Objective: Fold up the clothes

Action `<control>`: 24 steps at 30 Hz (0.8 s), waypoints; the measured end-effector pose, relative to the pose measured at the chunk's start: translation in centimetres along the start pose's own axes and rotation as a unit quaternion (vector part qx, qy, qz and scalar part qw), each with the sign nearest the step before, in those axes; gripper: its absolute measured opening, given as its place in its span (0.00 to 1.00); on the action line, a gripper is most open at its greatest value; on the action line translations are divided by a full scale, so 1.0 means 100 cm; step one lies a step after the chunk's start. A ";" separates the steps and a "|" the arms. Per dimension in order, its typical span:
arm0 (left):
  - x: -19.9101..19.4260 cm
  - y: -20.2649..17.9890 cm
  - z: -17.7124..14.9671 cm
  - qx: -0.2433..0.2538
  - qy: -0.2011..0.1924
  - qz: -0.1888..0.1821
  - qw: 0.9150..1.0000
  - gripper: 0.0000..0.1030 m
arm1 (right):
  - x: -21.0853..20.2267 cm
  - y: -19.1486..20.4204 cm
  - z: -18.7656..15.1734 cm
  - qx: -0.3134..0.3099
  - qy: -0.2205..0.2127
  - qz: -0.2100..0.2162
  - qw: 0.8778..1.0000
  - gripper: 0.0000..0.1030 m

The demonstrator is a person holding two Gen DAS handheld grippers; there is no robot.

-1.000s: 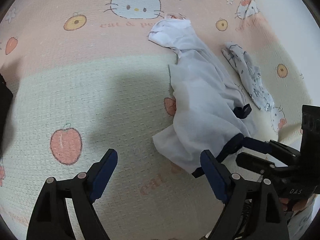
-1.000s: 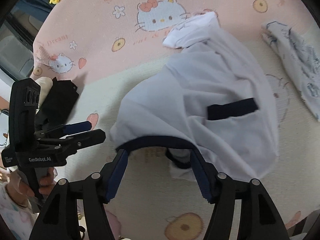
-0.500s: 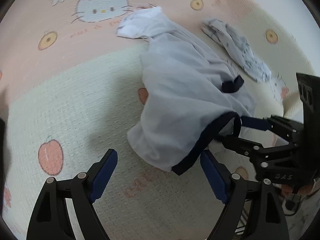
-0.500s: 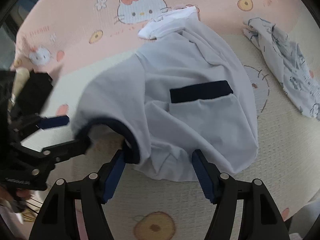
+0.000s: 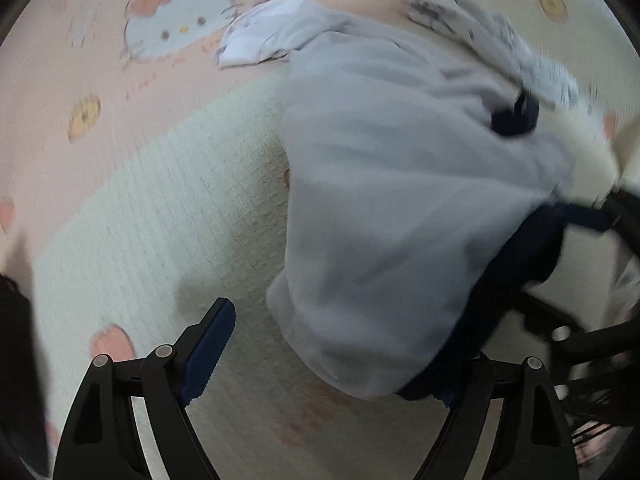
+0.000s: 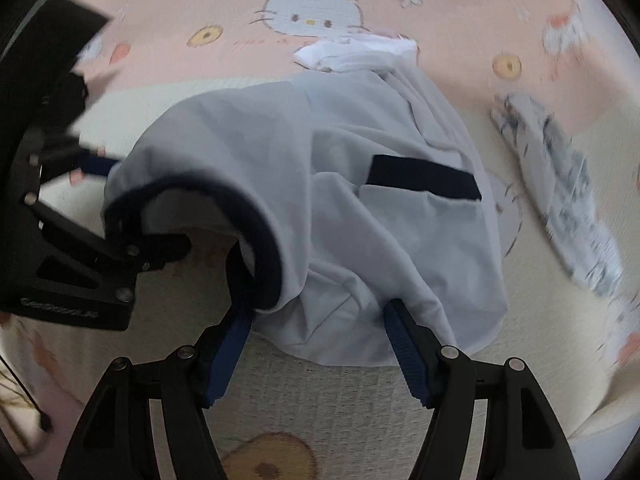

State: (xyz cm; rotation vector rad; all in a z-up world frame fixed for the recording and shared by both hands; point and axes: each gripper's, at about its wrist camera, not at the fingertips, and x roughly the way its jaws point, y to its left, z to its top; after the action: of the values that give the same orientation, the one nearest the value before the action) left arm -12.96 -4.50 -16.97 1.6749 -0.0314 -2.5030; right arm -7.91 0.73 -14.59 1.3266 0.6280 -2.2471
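Note:
A pale grey garment with navy trim (image 5: 392,200) lies bunched on the Hello Kitty bed cover (image 5: 140,184); it also shows in the right wrist view (image 6: 320,184), with a navy-edged pocket (image 6: 424,178). My left gripper (image 5: 332,356) is open, its right finger under the navy hem (image 5: 500,300). My right gripper (image 6: 316,344) is open, its blue pads on either side of the garment's near edge. The left gripper shows at the left of the right wrist view (image 6: 100,200), at the navy hem (image 6: 256,248).
A small white patterned garment (image 6: 560,184) lies to the right of the grey one. A white cloth piece (image 6: 352,54) sits at the grey garment's far end. A dark garment (image 5: 16,360) lies at the left edge.
Both grippers have closed in on the grey garment. Its navy hem now drapes against the left gripper's right finger and the right gripper's left pad. The view is blurred by motion.

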 end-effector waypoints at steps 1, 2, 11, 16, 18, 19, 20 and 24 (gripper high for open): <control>-0.001 0.001 -0.001 0.000 -0.011 0.023 1.000 0.83 | -0.001 0.003 -0.003 -0.011 -0.007 -0.011 1.000 0.67; -0.002 0.003 -0.001 -0.003 -0.022 0.049 0.999 0.83 | -0.003 0.006 -0.005 -0.023 -0.014 -0.022 0.999 0.67; -0.004 0.009 0.011 -0.011 -0.046 0.035 0.998 0.83 | -0.004 0.009 -0.028 -0.043 -0.056 -0.066 0.995 0.67; 0.001 0.000 0.020 -0.035 -0.041 -0.014 0.998 0.83 | -0.007 0.012 -0.031 -0.052 -0.073 -0.059 0.994 0.67; 0.003 -0.002 0.022 -0.030 -0.041 0.002 0.999 0.83 | -0.006 0.018 -0.032 -0.073 -0.079 -0.075 0.991 0.67; 0.006 -0.001 0.024 -0.024 -0.036 0.014 0.999 0.83 | -0.006 0.022 -0.032 -0.085 -0.082 -0.084 0.990 0.67; 0.010 0.000 0.027 -0.018 -0.028 0.021 0.999 0.83 | -0.004 0.025 -0.032 -0.098 -0.086 -0.093 0.987 0.67; 0.014 0.003 0.033 -0.005 -0.017 0.034 0.999 0.83 | 0.003 0.042 -0.034 -0.148 -0.104 -0.136 0.974 0.70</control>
State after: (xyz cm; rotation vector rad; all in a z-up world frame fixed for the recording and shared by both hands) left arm -16.45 -5.15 -16.94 1.5997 -0.0779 -2.4780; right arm -3.30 -0.63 -16.95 0.8893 1.0725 -2.3454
